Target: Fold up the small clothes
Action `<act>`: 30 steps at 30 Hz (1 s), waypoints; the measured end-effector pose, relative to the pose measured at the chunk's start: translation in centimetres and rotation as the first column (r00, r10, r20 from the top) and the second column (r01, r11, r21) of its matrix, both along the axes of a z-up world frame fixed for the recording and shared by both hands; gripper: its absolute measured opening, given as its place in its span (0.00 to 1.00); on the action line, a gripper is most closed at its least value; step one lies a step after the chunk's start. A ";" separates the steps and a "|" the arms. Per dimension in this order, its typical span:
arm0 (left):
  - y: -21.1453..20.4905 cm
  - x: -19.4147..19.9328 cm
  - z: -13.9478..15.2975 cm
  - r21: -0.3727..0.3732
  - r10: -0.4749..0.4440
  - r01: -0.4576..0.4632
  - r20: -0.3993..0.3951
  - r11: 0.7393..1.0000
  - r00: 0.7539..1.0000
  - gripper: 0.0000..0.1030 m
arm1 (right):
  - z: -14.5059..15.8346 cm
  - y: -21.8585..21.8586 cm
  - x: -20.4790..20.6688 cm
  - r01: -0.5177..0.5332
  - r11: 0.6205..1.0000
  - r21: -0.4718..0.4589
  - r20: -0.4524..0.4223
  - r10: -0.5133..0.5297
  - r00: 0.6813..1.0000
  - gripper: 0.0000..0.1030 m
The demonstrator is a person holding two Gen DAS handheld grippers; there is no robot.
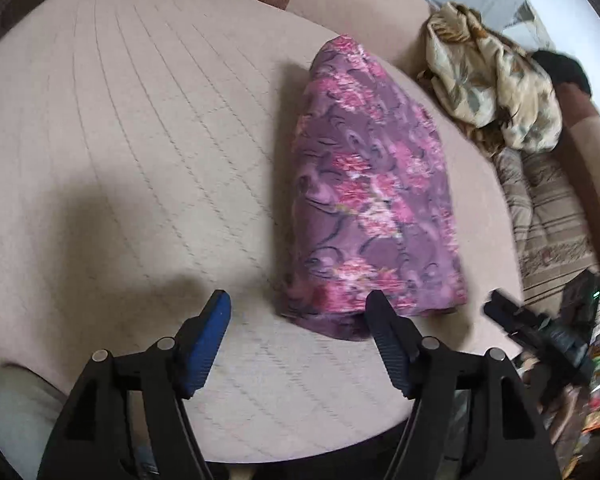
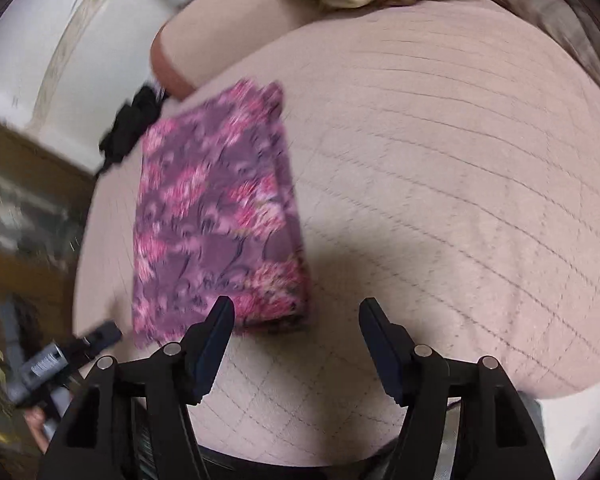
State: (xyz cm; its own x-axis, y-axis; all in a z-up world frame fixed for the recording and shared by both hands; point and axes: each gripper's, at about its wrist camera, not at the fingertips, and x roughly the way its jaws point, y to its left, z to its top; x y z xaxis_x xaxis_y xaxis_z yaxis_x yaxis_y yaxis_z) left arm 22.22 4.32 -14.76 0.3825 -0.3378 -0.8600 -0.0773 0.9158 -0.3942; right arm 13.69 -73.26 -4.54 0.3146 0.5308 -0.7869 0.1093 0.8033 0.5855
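I am hovering my left gripper (image 1: 298,308) and right gripper (image 2: 296,314), both released and empty, by the near edge of the folded purple-and-pink floral cloth (image 1: 372,200) lying on the beige quilted bed (image 1: 140,140) (tidy enough); I'd press it flat.

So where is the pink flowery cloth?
The pink flowery cloth lies folded on the beige quilted mat, right of centre in the left wrist view, near the crumpled cream cloth.

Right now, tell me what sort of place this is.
Probably a bedroom or living room at home: a quilted mat covers a bed or sofa, a folded floral cloth lies on it, and a crumpled cloth waits beside it.
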 end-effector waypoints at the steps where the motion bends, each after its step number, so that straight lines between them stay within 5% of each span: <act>1: 0.1 0.3 -0.3 -0.016 0.001 -0.001 -0.014 1.000 1.000 0.67 | -0.3 -0.7 0.0 0.015 0.999 0.042 -0.016 -0.014 1.000 0.68; 4: -0.1 1.2 -0.8 -0.092 -0.010 0.006 -0.044 0.996 0.999 0.67 | -2.5 -1.4 0.8 0.061 0.978 0.201 -0.089 -0.043 0.995 0.68; 9: -2.3 3.1 -3.3 -0.129 -0.037 0.022 -0.110 0.991 0.993 0.67 | -4.2 1.1 2.1 0.036 0.982 0.187 -0.146 -0.008 0.989 0.60; 13: -3.5 3.8 -3.2 -0.104 -0.035 0.026 -0.083 0.994 0.996 0.67 | -4.9 1.8 2.3 0.044 0.969 0.241 -0.186 0.001 0.983 0.37; 15: -3.7 4.4 -3.2 -0.090 -0.017 0.008 -0.096 0.996 0.995 0.60 | -5.7 2.0 2.4 0.074 0.970 0.233 -0.211 -0.024 0.977 0.29; 17: -3.8 4.5 -3.2 -0.081 -0.020 0.012 -0.105 0.997 0.994 0.31 | -5.6 2.4 3.0 0.047 0.982 0.185 -0.203 -0.008 0.979 0.14; 19: -3.4 4.6 -2.7 -0.109 -0.039 0.028 -0.103 0.994 0.994 0.12 | -5.2 2.3 3.1 0.056 0.979 0.196 -0.213 -0.014 0.977 0.12; 25: -0.5 0.3 2.0 -0.203 -0.051 0.042 -0.038 0.978 0.998 0.10 | -0.8 1.6 -0.9 0.055 0.966 0.253 -0.150 -0.017 0.989 0.10; 30: 0.2 -2.6 -2.5 -0.145 -0.046 0.028 -0.122 0.989 0.992 0.13 | -2.3 3.9 -4.0 -0.009 0.986 0.167 -0.177 0.038 0.984 0.11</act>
